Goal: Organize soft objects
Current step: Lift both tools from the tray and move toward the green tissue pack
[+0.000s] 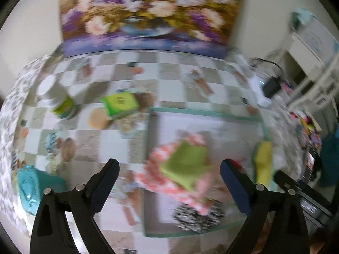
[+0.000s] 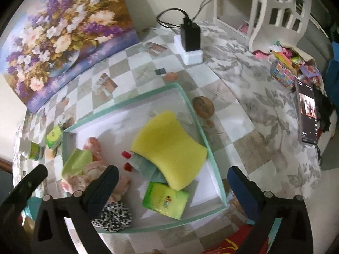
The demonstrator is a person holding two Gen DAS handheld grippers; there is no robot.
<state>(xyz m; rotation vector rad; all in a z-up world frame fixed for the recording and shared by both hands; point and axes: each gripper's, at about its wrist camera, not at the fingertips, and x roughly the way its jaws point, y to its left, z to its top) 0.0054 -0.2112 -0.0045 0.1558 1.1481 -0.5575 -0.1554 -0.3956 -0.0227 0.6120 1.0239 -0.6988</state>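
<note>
A shallow box with a teal rim point(image 2: 190, 105) holds a yellow sponge point(image 2: 167, 148), a green tissue pack point(image 2: 165, 201), a pale teal soft toy with red tips point(image 2: 146, 167), a green cloth point(image 2: 77, 164) on pink checked fabric point(image 2: 93, 169), and a leopard-print piece point(image 2: 114, 218). My right gripper point(image 2: 172, 170) hangs open above the sponge and tissue pack, holding nothing. The left wrist view is blurred. There my left gripper point(image 1: 169, 163) stands open over the green cloth point(image 1: 184, 163) and pink fabric point(image 1: 156, 175), empty. The sponge point(image 1: 263, 160) lies to its right.
Outside the box, on the checked tablecloth, lie a second green tissue pack point(image 1: 119, 103), a white-lidded jar point(image 1: 61, 103) and a teal object point(image 1: 29, 186). A flower painting point(image 2: 63, 38) leans at the back. A black charger point(image 2: 190, 35), a phone point(image 2: 307, 116), toys point(image 2: 286, 67) and a white chair point(image 2: 281, 14) are to the right.
</note>
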